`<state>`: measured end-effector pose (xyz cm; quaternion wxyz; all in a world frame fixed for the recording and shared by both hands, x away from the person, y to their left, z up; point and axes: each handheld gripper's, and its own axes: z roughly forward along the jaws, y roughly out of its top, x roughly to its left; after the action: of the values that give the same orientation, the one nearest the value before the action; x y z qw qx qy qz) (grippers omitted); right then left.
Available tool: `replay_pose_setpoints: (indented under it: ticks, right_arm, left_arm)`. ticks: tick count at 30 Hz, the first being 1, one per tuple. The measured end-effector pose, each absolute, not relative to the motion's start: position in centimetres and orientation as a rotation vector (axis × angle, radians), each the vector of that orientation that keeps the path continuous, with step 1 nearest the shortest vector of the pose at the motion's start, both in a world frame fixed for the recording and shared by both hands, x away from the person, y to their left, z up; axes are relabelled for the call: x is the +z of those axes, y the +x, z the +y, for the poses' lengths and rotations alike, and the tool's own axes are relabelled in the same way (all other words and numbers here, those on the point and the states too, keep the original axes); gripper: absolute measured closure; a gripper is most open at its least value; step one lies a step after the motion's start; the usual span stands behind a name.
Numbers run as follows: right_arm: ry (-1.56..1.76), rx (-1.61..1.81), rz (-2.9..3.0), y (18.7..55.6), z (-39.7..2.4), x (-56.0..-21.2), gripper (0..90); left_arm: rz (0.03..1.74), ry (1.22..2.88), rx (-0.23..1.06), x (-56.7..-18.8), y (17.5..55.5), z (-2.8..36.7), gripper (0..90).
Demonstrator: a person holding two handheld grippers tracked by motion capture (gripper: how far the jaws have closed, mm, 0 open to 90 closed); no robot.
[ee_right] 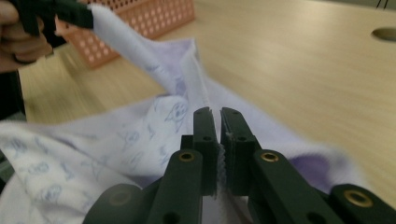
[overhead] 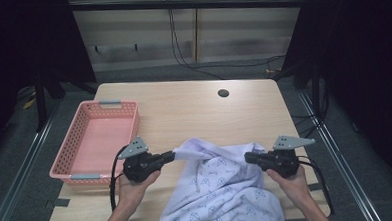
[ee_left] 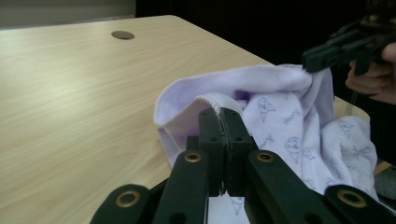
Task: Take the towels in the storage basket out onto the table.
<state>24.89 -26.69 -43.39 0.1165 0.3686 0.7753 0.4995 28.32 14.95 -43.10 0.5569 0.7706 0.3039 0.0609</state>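
Both grippers are clamped on the lilac printed cloth (overhead: 222,187): the left gripper (overhead: 172,155) pinches its hemmed edge, seen between the closed jaws in the left gripper view, and the right gripper (overhead: 248,158) bites the same upper edge farther along, while the rest of the cloth lies heaped on the table (overhead: 184,111) at the near edge and spills over it. To do this well, I judge the two hands should rise level and draw apart so the edge goes taut and the cloth hangs flat. Neither grip should slacken, and the pink basket (overhead: 68,146) at the left should be kept clear of the trailing fabric.
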Motion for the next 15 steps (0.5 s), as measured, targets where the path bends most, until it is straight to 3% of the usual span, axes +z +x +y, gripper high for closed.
replay_pose_setpoints:
  ticks: [11,15]
  right_arm:
    - [1.008,1.554,2.086,25.5,-29.3,-36.2,85.6]
    - [1.017,1.526,2.147,25.5,-29.2,-35.7,84.3]
  left_arm:
    - [0.679,1.759,0.299,-36.7,28.9,18.2,88.8]
    - [0.689,1.769,0.320,-35.9,29.0,18.6,88.8]
